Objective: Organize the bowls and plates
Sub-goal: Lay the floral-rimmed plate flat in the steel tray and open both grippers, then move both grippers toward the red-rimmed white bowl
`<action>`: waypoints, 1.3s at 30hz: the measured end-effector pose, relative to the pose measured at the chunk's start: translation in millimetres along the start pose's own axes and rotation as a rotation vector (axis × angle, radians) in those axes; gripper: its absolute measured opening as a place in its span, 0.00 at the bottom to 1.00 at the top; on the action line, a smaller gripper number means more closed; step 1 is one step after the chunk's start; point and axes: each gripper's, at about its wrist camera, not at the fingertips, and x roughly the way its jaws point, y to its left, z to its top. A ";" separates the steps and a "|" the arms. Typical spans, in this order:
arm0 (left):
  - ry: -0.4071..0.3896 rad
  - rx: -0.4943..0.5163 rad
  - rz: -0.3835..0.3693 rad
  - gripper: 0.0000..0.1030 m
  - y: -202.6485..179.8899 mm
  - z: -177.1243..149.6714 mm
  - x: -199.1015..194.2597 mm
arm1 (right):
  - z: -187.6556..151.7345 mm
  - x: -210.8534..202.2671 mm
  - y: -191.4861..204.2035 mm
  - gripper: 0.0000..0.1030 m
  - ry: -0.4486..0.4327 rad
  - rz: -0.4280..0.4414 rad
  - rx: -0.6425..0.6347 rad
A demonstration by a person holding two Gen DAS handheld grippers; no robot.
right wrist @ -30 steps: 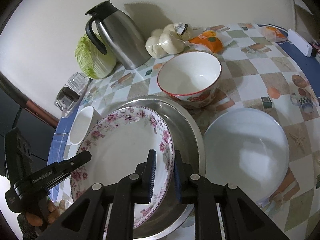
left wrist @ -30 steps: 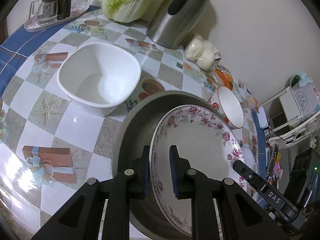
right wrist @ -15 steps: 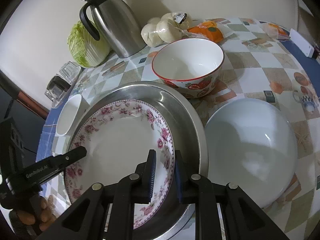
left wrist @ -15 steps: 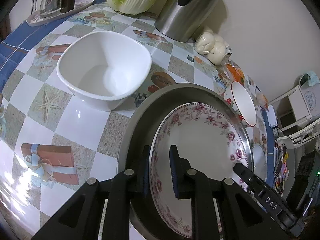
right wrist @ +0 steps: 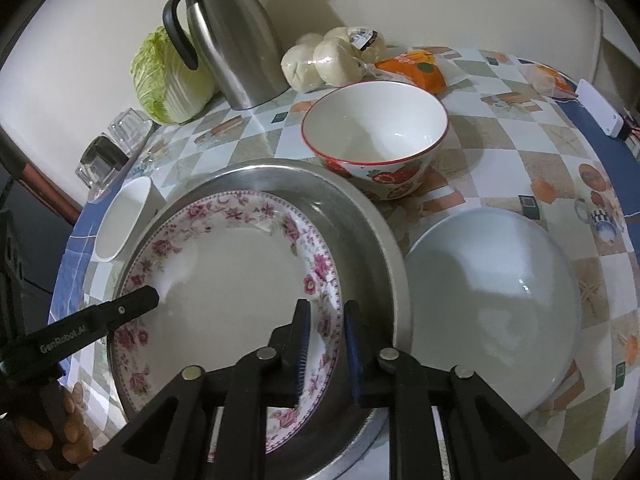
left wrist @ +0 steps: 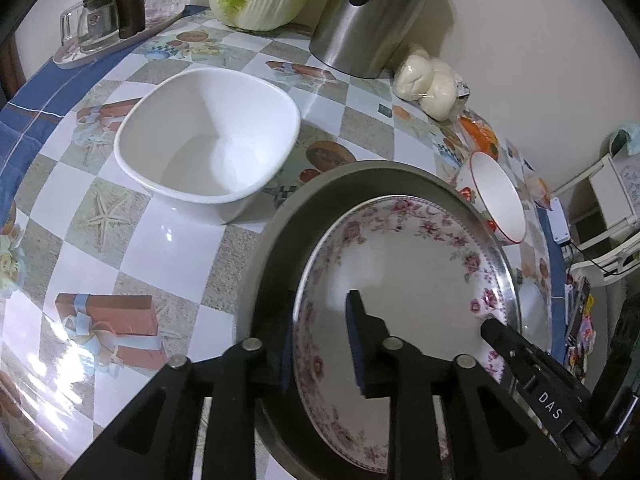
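Note:
A floral plate (left wrist: 400,264) (right wrist: 224,280) lies in a round metal pan (left wrist: 276,248) (right wrist: 360,216). My left gripper (left wrist: 320,340) straddles the plate's left rim. Its jaws are opening, and the inner pad stands clear of the plate. My right gripper (right wrist: 326,340) is shut on the plate's right rim. A white square bowl (left wrist: 208,152) sits left of the pan, and a red-rimmed bowl (right wrist: 376,128) sits behind it. To the pan's right lies a plain white plate (right wrist: 488,292).
A steel jug (right wrist: 228,40), a cabbage (right wrist: 164,76), wrapped buns (right wrist: 324,60) and an orange packet (right wrist: 416,68) line the wall. A tray of glasses (left wrist: 112,20) stands at the far left. A hand (right wrist: 48,436) holds the left gripper.
The left gripper's jaws have spread apart off the plate's rim. The plate has sunk lower into the pan. The right gripper still grips its rim.

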 end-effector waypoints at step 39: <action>-0.167 0.051 0.224 0.92 -3.9 -1.3 -58.5 | 3.3 -58.0 21.0 0.95 -0.103 -0.148 -0.123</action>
